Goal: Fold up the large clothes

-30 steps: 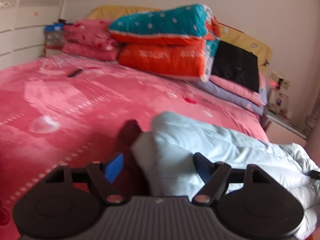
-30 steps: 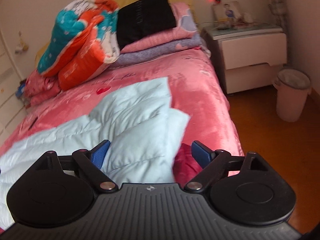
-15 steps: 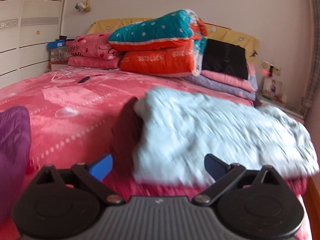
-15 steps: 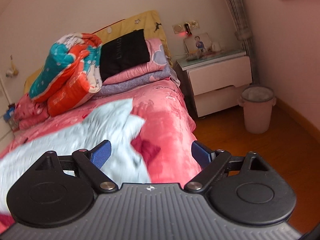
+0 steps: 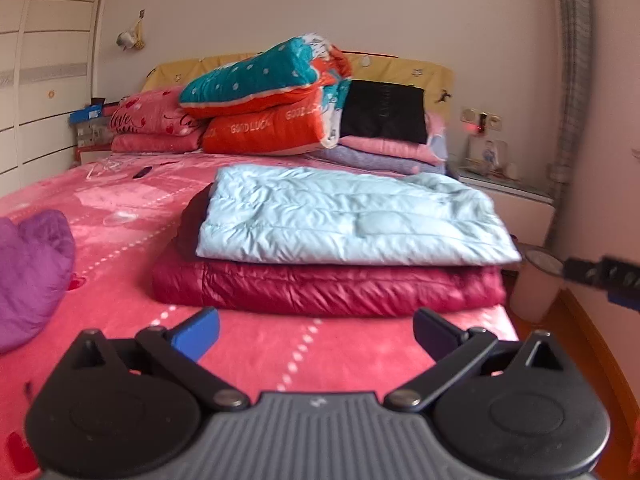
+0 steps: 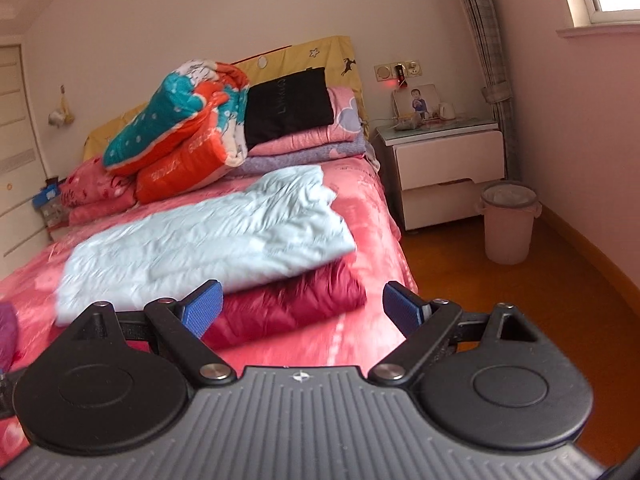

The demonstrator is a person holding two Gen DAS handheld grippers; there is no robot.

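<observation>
Both grippers have drawn back from the light blue jacket (image 5: 344,216), which a second ago filled the space between their fingers and now lies folded flat on the folded dark red jacket (image 5: 328,286), the pair stacked near the foot of the pink bed (image 5: 120,208) on its right side. Judging from that, the fold of the blue garment looks finished and the step in hand is the retreat from the pile. A crumpled purple garment (image 5: 32,272) sits at the left edge of the left wrist view, well apart from the stack, so the next move probably calls for swinging over to it, finding an edge or shoulder for each gripper, and spreading it on bare bedding.

Left gripper (image 5: 316,332): its jaws have just been opening and now stand spread as wide as they go, with nothing between them but bedspread beyond. Right gripper (image 6: 302,308): also spread wide and empty, its fingertips short of the stack and touching nothing. Quilts and pillows (image 5: 276,104) are piled at the headboard, out of the way
</observation>
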